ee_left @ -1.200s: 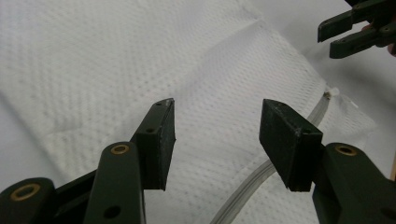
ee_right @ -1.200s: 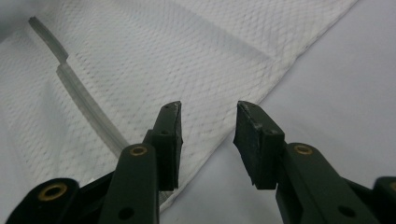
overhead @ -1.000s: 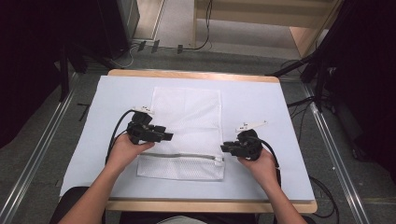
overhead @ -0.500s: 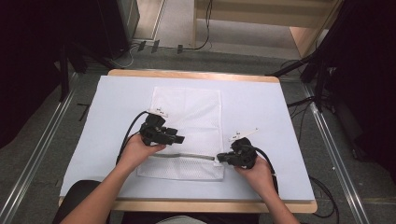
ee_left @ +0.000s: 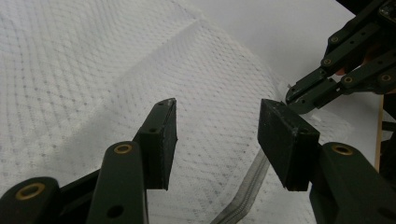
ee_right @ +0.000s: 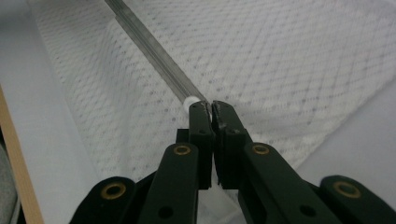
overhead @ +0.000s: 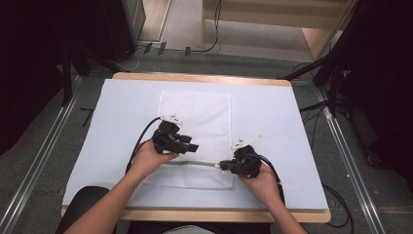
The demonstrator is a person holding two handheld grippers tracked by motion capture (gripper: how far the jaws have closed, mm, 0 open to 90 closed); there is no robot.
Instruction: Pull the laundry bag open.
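- I see the surface (overhead: 122,112): pale blue-white top with a wood edge along its far and near sides.
- A white mesh bag (overhead: 199,112) lies flat on it, near the middle.
- The bag's grey zipper (overhead: 195,163) runs across its near part.

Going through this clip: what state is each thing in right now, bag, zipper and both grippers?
Mesh bag: lying flat on the table cover.
Zipper: looks closed along its visible length.
Zipper pull: pinched at the right gripper's tips.
Right gripper: shut on the zipper pull.
Left gripper: open above the mesh.
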